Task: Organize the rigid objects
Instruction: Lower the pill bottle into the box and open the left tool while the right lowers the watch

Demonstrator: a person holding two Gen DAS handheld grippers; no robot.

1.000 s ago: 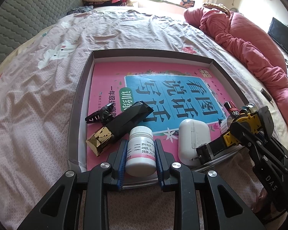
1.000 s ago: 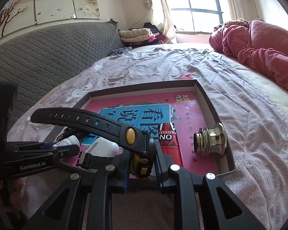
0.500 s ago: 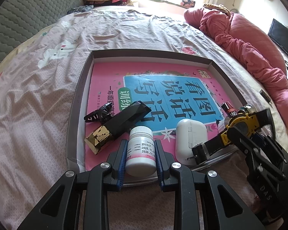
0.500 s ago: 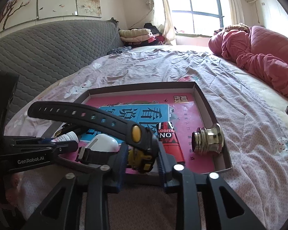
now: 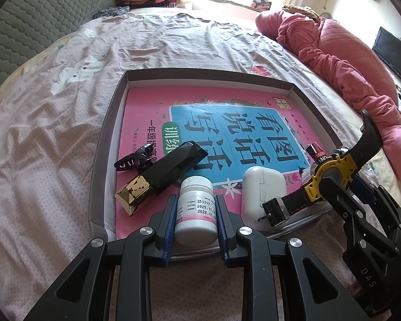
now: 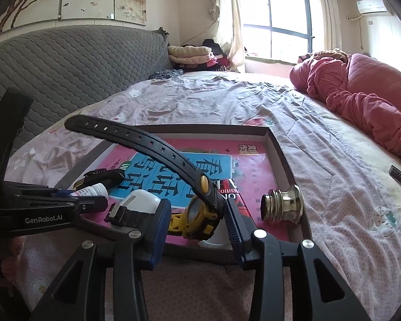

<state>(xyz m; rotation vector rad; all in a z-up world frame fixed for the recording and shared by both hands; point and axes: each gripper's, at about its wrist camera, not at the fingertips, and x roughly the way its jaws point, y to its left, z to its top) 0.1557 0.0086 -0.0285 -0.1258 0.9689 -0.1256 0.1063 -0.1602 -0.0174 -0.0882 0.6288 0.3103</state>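
Observation:
A shallow grey-rimmed tray lies on the bed with a pink and blue book as its floor. My left gripper is shut on a white pill bottle at the tray's near edge. My right gripper is opening. A black and yellow watch sits between its pads, leaning on the right finger with a gap on the left, its strap arching up to the left. In the left wrist view the watch shows at the tray's near right corner.
In the tray lie a black and gold case, a black hair clip, a white earbud case, a red tube and a brass knob. A pink quilt is heaped at right; a grey padded headboard stands at left.
My right gripper's jaws have spread apart around the watch, and the watch has tipped so its strap stands higher. The left gripper and pill bottle have not moved.

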